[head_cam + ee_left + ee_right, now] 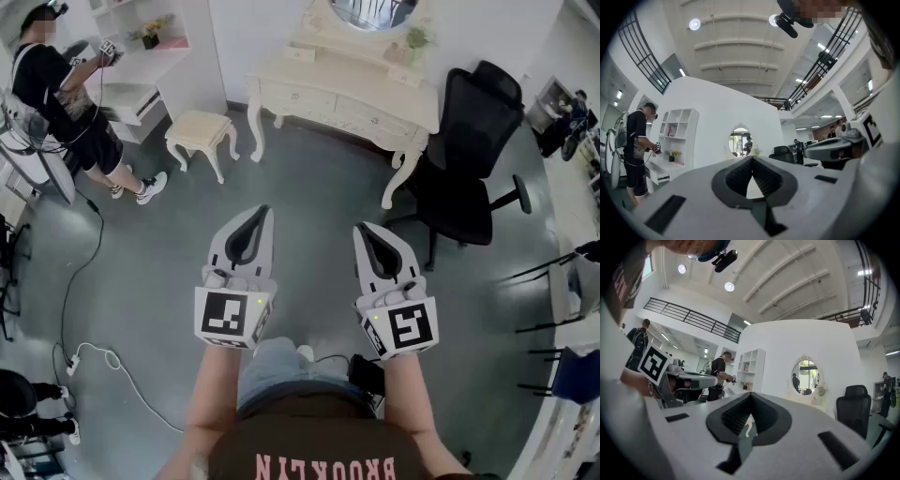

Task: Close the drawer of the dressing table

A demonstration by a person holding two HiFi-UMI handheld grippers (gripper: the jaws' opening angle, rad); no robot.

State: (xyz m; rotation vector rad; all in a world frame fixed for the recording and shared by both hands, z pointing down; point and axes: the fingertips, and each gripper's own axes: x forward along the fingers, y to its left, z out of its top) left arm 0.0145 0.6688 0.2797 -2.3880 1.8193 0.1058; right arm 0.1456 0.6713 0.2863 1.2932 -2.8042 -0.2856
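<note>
The cream dressing table (349, 105) with its oval mirror (373, 11) stands against the far wall, well ahead of both grippers. I cannot tell from here which of its drawer fronts (309, 97) stands out. My left gripper (264, 213) and right gripper (362, 229) hover side by side over the grey floor, both shut and empty, pointing towards the table. In the left gripper view the left gripper (752, 158) has its jaws meeting, with the mirror (740, 140) above them. In the right gripper view the right gripper (751, 395) is also shut, and the mirror (805, 377) shows right of centre.
A cream stool (201, 131) stands left of the table. A black office chair (469, 159) stands at its right end. Another person (66, 94) works at a white shelf unit (150, 56) at far left. A white cable (98, 358) lies on the floor at lower left.
</note>
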